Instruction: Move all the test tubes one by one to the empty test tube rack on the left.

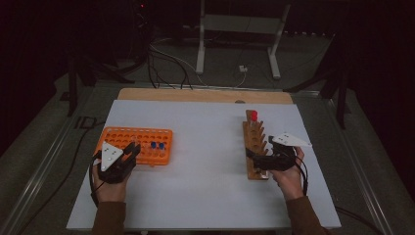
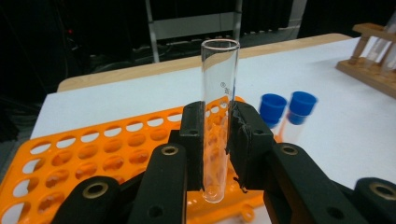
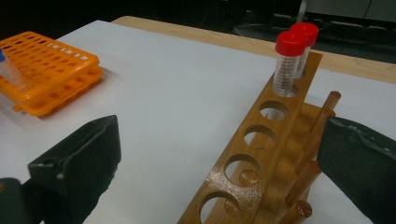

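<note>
While the open glass tube stands upright, its long axis vertical and rounded base hanging over the orange rack at the lower centre of the left gripper view, the left gripper pinches it at mid-length. In the high view that gripper sits at the rack's near left edge, so free holes lie just ahead and below. Well apart at right, the right gripper is spread wide around the wooden rack, holding nothing, 2 red-capped tubes at its far end
</note>
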`<control>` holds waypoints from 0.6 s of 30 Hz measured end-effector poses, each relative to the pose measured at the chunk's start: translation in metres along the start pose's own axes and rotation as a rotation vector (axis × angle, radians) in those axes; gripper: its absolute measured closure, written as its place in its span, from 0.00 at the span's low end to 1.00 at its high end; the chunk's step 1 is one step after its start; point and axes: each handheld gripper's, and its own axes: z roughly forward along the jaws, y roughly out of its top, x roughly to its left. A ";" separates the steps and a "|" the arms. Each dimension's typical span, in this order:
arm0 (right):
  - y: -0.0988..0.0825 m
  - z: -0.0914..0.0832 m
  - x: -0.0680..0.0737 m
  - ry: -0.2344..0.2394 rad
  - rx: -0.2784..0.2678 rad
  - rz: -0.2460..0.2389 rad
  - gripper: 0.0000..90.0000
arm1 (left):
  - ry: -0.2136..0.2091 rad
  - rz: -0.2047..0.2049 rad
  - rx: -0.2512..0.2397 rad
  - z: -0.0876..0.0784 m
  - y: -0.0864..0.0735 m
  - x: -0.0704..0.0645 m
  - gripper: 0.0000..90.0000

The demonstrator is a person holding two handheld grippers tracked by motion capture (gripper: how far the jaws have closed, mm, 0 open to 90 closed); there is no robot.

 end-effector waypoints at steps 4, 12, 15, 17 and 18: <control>-0.001 0.000 0.000 0.000 -0.001 0.003 0.00 | 0.015 0.013 0.012 0.009 -0.003 0.001 0.84; -0.001 0.001 0.000 0.004 0.002 0.003 0.00 | 0.007 -0.021 0.005 0.015 -0.008 0.007 0.84; -0.002 0.002 0.001 0.006 0.002 0.000 0.00 | -0.005 -0.012 0.026 0.017 -0.010 0.006 0.84; -0.002 0.002 0.001 0.007 0.003 0.000 0.00 | -0.005 -0.004 0.051 0.019 -0.012 0.004 0.85; -0.002 0.002 0.002 0.008 0.004 0.000 0.00 | -0.002 0.003 0.068 0.021 -0.013 0.004 0.84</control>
